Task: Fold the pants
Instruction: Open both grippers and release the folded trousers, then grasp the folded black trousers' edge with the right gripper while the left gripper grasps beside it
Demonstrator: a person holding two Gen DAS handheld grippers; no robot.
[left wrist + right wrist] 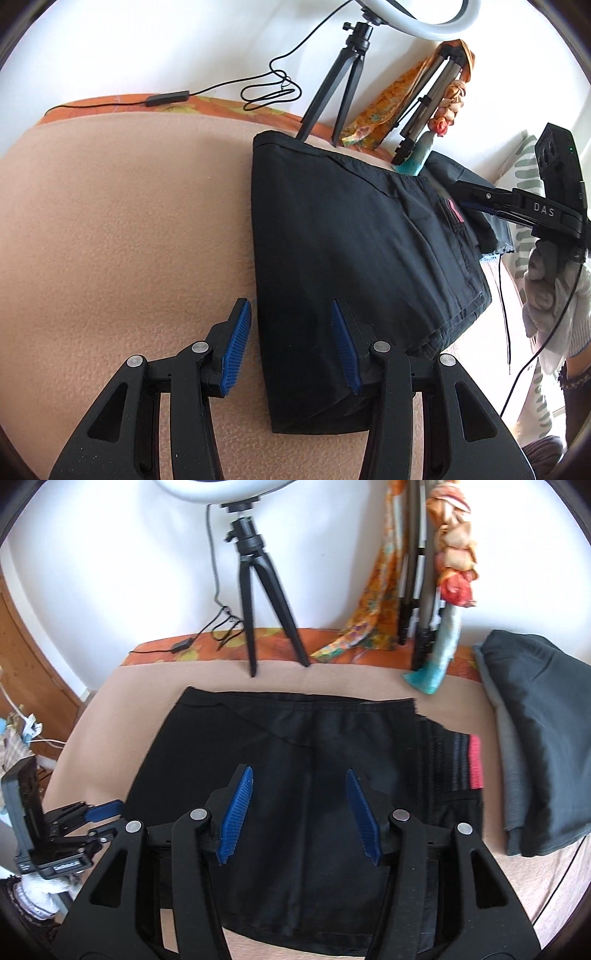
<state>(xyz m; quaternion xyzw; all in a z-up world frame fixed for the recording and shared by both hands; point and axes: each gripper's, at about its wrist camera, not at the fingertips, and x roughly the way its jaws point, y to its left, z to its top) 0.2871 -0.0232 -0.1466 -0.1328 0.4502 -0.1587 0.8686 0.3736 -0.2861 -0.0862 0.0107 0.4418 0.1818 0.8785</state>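
Note:
Black pants (343, 236) lie folded into a compact rectangle on the beige blanket (122, 229); they also fill the middle of the right wrist view (295, 760), waistband with a red stripe at the right. My left gripper (291, 343) is open and empty, its jaws straddling the pants' near left edge. My right gripper (299, 808) is open and empty, hovering over the pants' middle. In the left wrist view the right gripper (491, 203) comes in from the right above the pants. In the right wrist view the left gripper (99, 814) sits at the pants' left edge.
A ring-light tripod (258, 602) stands behind the pants with its cable (266, 88) trailing left. A folded tripod wrapped in a patterned scarf (439, 590) leans on the wall. Folded dark and grey clothes (535, 738) lie stacked at the right. The blanket's left edge drops off beside wooden furniture (26, 664).

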